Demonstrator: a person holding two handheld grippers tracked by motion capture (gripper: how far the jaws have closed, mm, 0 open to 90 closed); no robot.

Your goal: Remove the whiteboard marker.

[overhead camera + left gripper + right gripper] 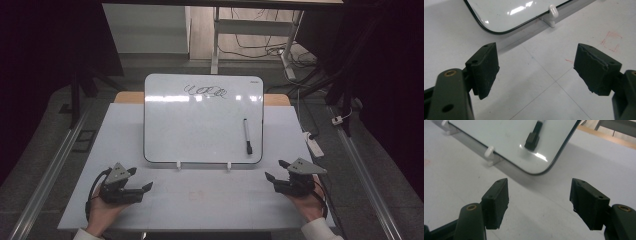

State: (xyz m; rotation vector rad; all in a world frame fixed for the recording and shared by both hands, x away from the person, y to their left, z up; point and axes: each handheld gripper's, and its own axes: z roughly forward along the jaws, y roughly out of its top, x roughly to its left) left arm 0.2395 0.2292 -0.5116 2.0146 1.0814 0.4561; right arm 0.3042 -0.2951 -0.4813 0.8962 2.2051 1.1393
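Table (200, 195) wide, pale, bare in front. Whiteboard (202, 120) propped on two white clips (178, 164) at near edge, tilted back so face meets person; scribble (205, 91) near top. Marker (247, 136) clings to board's right side, cap down, handy for right gripper (275, 171). Left gripper (141, 178) parked near table's front left. Both jaw pairs spread wide, nothing between.
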